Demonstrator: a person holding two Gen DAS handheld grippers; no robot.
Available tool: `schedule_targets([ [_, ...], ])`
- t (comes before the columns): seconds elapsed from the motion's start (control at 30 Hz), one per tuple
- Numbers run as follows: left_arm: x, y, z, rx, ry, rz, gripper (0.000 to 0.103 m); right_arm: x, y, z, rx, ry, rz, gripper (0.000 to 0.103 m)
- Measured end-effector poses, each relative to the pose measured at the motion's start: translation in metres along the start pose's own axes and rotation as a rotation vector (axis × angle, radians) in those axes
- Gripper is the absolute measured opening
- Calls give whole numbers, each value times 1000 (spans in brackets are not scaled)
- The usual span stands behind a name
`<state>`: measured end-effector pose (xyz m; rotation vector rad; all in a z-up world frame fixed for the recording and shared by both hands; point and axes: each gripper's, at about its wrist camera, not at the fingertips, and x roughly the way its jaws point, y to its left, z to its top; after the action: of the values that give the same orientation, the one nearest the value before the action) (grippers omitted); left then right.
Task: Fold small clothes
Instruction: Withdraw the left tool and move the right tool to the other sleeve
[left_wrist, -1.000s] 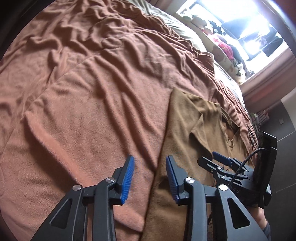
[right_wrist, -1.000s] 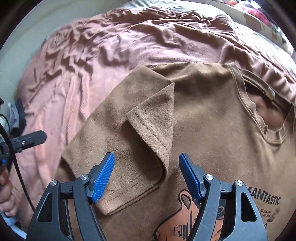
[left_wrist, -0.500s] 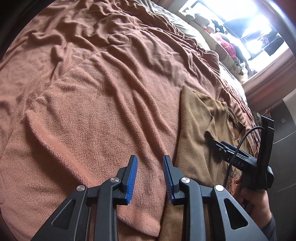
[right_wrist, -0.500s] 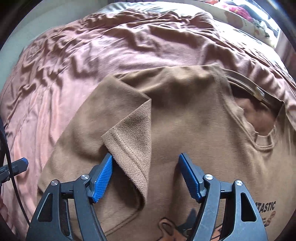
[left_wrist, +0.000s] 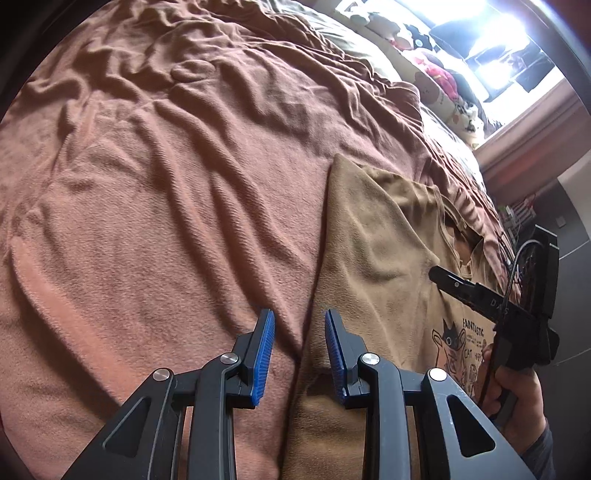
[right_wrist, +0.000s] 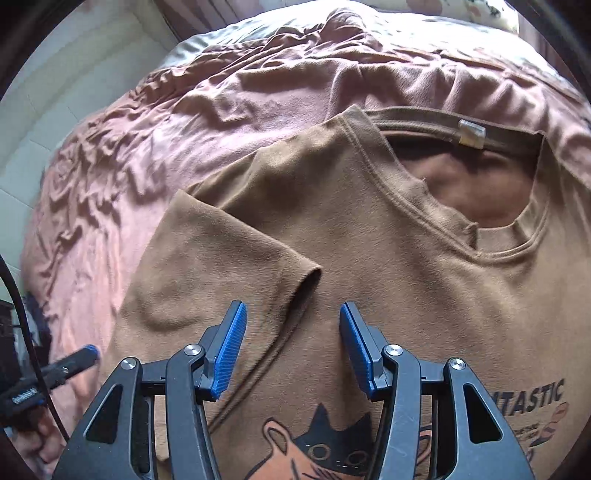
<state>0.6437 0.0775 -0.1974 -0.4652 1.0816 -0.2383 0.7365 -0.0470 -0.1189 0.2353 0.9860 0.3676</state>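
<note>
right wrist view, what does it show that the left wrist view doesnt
Only the right wrist view shows the neck label and the folded-in sleeve, with the right gripper closing above it, pads not pressing cloth. Only the left wrist view shows the bright window, the stuffed toys and the hand on the right gripper's handle. Both show the brown t-shirt with its cat print on the pink blanket.

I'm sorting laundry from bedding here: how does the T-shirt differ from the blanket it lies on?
The T-shirt is tan-brown; the blanket is pinkish-brown. The T-shirt is small, with one sleeve folded in; the blanket spreads across the bed. The T-shirt bears a cat print and lettering; the blanket is plain. Both are soft, fuzzy fabric.
</note>
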Motion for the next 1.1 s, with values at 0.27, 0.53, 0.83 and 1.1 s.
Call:
schedule_targets([
  [0.27, 12, -5, -5, 33, 39, 35, 28, 9, -10, 11, 44, 9, -23, 4],
  [0.53, 8, -8, -6, 46, 46, 43, 28, -15, -18, 3, 22, -57, -65, 0],
  [0.83, 8, -17, -9, 56, 48, 54, 31, -17, -17, 0, 12, 30, -19, 22],
  [1.1, 19, -29, -20, 141, 92, 138, 26, -61, -38, -11, -11, -6, -43, 52],
])
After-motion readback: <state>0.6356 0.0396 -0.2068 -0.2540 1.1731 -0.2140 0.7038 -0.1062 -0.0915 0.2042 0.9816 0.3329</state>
